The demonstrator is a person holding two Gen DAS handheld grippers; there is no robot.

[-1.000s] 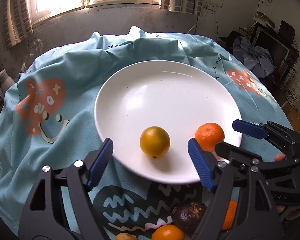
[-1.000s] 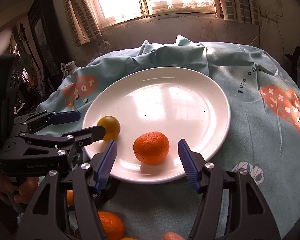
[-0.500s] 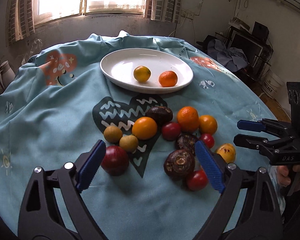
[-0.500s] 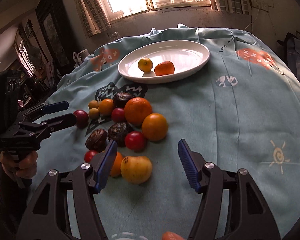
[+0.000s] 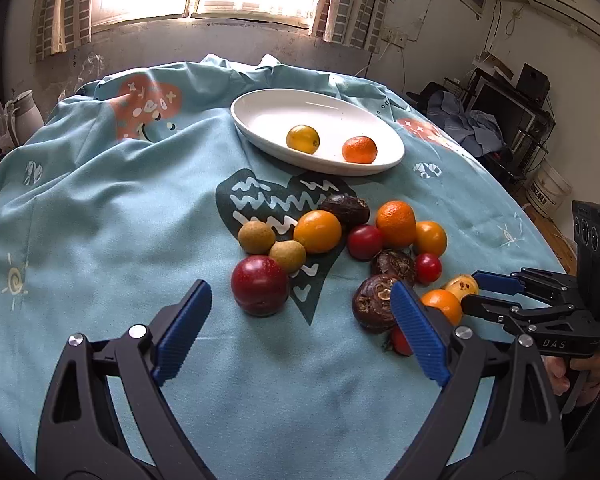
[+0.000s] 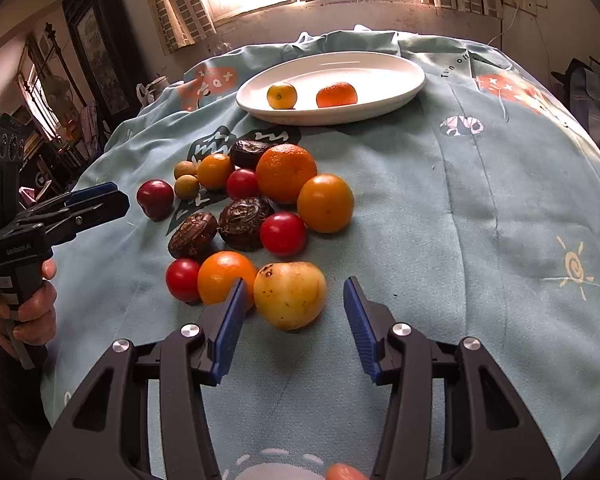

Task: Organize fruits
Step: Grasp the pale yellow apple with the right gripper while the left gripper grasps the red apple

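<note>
A white plate (image 5: pixel 268 114) (image 6: pixel 392 70) at the far side holds a yellow citrus (image 5: pixel 303 139) (image 6: pixel 282 95) and a mandarin (image 5: pixel 359 149) (image 6: pixel 336 94). Several loose fruits lie in a cluster on the cloth. My left gripper (image 5: pixel 300 328) is open and empty, just short of a dark red plum (image 5: pixel 260 290) (image 6: pixel 155 199). My right gripper (image 6: pixel 294 326) is open and empty, with a spotted yellow fruit (image 6: pixel 290 294) (image 5: pixel 463 286) just ahead of its jaws. An orange (image 6: pixel 225 276) touches its left finger.
The table wears a light blue printed cloth (image 5: pixel 100 220) that drops off at the edges. The cluster also holds dark wrinkled fruits (image 6: pixel 244 222), red tomatoes (image 6: pixel 283 233) and oranges (image 6: pixel 286 172). Furniture and a bucket (image 5: pixel 548 188) stand to the right.
Both grippers pulled back from the plate, leaving the yellow citrus and the mandarin on it, then came down close to the loose fruit cluster.
</note>
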